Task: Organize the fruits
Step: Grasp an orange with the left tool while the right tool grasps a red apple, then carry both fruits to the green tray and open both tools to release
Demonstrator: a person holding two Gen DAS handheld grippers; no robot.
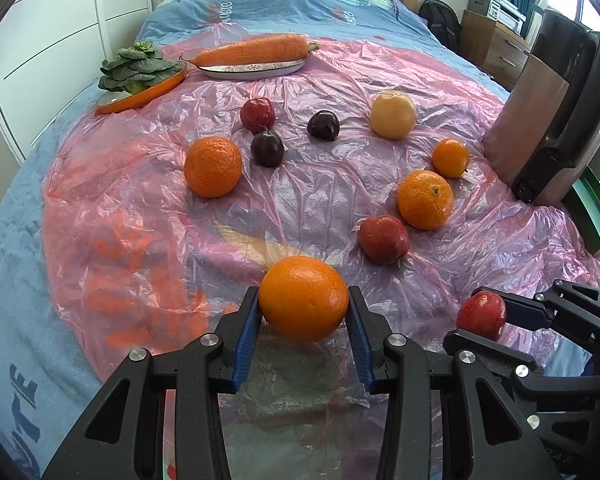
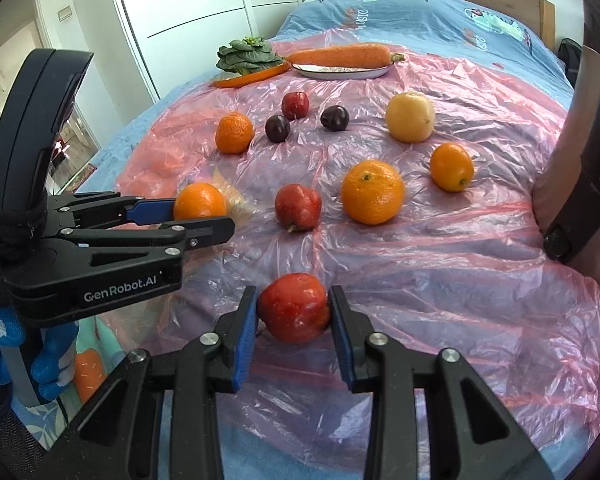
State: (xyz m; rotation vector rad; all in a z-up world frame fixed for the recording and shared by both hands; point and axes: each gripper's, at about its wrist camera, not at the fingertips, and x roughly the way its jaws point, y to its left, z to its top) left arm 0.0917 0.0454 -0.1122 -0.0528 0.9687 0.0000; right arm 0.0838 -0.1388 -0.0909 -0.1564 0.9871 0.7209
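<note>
My left tool (image 1: 304,312) clamps an orange (image 1: 303,298), right tool (image 2: 294,314) a red fruit (image 2: 294,307); eight fruits still lie scattered on the bed (image 1: 40,200).

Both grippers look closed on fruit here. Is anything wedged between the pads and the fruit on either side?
Nothing visible. The left gripper has its blue pads directly on the orange, and the right gripper grips the red apple the same way. The pink plastic sheet lies beneath both fruits.
</note>
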